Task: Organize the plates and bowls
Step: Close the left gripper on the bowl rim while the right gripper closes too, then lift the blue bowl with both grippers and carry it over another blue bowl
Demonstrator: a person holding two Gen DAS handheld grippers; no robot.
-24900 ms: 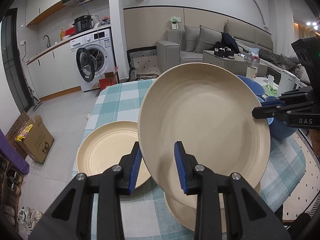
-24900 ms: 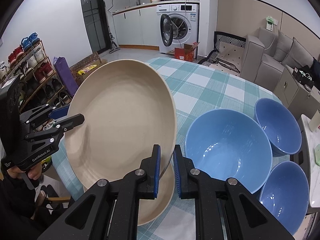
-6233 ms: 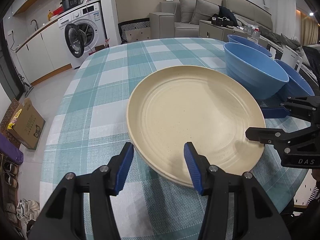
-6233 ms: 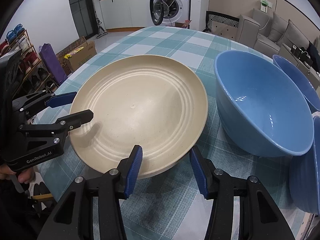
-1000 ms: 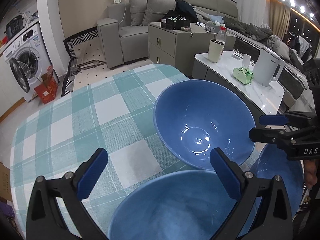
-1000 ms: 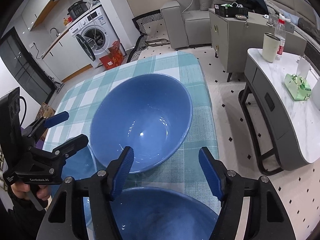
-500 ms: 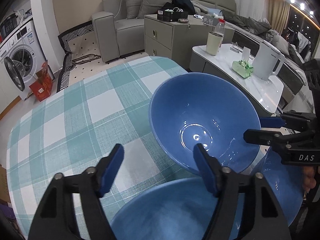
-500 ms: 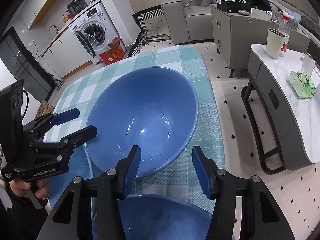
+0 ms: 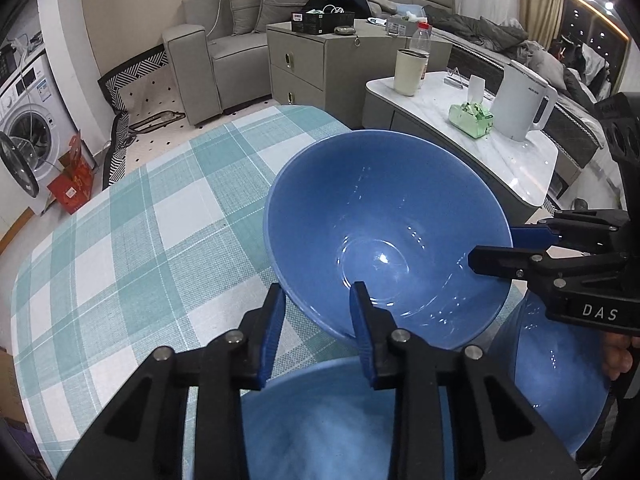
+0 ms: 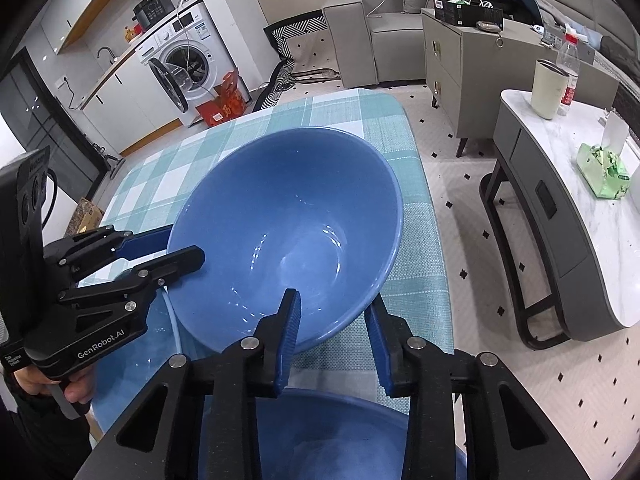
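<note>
Looking down past the nearest bowl (image 9: 332, 420), blue and blurred, lying right under both sets of tongs. Pinching the near rim of the middle bowl (image 9: 384, 232) with the left gripper (image 9: 318, 308), jaws drawn close after closing in just now: one blue pad pressing outside against the wall, the other inside. Clamping the opposite side of the same rim with the right gripper (image 10: 334, 320), likewise having just been narrowing, one pad inside the basin, one outside. Holding that bowl tipped, its base hidden, so not telling whether it is touching the cloth. Showing a third bowl (image 9: 560, 380) just beside it, low on the right of the left wrist view. Sitting on the checked teal tablecloth (image 9: 120, 240), all three crowded at the corner nearest the marble side table (image 9: 520, 168). Further off, carrying a white kettle (image 9: 520, 100) on that marble top.
</note>
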